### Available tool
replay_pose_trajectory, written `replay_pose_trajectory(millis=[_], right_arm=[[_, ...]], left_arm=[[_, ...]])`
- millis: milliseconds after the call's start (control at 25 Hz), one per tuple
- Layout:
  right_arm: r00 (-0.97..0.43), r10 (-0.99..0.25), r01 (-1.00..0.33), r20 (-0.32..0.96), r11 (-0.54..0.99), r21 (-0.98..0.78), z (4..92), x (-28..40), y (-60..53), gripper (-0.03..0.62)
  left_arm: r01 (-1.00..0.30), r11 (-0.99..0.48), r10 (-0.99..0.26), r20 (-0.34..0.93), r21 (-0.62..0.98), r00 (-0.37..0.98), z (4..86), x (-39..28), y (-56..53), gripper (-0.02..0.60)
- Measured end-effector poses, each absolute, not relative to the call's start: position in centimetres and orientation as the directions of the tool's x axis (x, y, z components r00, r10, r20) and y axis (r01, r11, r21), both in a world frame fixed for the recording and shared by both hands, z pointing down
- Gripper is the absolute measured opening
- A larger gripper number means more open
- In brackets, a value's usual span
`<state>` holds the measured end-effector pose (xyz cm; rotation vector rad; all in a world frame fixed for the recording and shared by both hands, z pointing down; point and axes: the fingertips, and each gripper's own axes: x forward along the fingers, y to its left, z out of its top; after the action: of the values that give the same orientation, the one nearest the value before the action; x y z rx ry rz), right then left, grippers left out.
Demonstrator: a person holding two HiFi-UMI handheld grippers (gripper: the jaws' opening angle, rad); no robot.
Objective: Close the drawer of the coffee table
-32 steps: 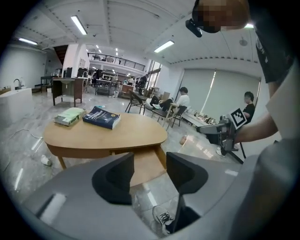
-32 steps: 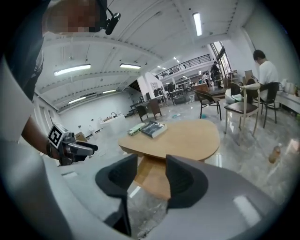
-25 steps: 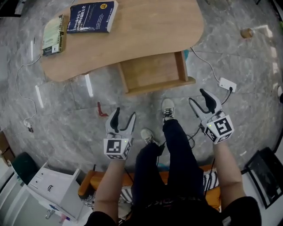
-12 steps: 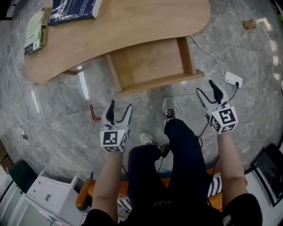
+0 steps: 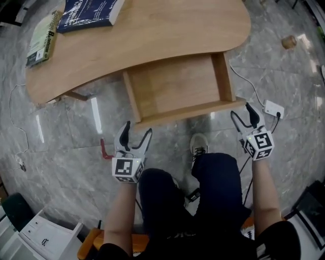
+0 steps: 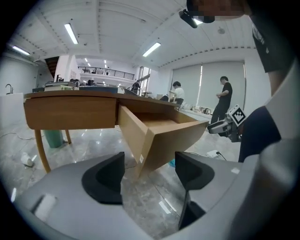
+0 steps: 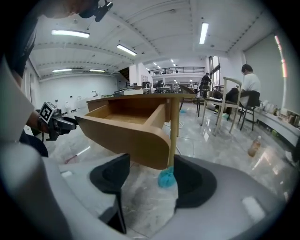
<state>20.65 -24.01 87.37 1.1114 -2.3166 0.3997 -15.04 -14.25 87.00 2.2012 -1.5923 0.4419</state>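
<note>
Just short of one pulled-out drawer: left gripper and right gripper, two in all, opening wide on nothing. Press both against the front panel, one near each corner, and push evenly to avoid skewing. Farther off on the tabletop, two books, perhaps more beyond frame.

Clothing: short black sleeves; dark navy trousers; pale grey lace-up shoe, white laces.

Hand tooling, left: left gripper had light grey moulded body, two curved fingers, black pads. White cube at near end carried black square markers.

Hand tooling, right: right gripper was of same build, with matching marker cube.

Both sets of jaws were opening, nothing between them.
</note>
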Motion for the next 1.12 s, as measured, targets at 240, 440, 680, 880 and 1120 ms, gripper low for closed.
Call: replay_pose_trajectory(millis=[240, 440, 680, 880, 1120], right_arm=[[-0.562, -0.651, -0.760, 0.510, 0.650, -0.007, 89.0, 19.6, -25.5, 0.281], [-0.607, -0.652, -0.742, 0.454, 0.670, -0.029, 88.7, 19.4, -26.2, 0.281], [-0.608, -0.680, -0.754, 0.410, 0.656, -0.028, 88.4, 18.7, -25.8, 0.281], [-0.583, -0.698, -0.777, 0.417, 0.628, -0.035, 88.2, 18.0, -25.6, 0.281], [-0.563, -0.707, -0.792, 0.428, 0.609, -0.037, 87.3, 17.7, -25.9, 0.281]], left_arm=[[-0.938, -0.317, -0.878, 0.330, 0.141, 0.346, 87.6, -15.0, -16.3, 0.350], [-0.919, -0.384, -0.875, 0.281, 0.089, 0.393, 87.3, -14.8, -16.4, 0.342], [-0.908, -0.419, -0.866, 0.287, 0.028, 0.408, 86.7, -14.7, -16.4, 0.279], [-0.922, -0.385, -0.880, 0.291, 0.028, 0.376, 86.3, -15.4, -17.1, 0.230], [-0.935, -0.353, -0.896, 0.283, 0.019, 0.344, 85.3, -15.7, -17.3, 0.224]])
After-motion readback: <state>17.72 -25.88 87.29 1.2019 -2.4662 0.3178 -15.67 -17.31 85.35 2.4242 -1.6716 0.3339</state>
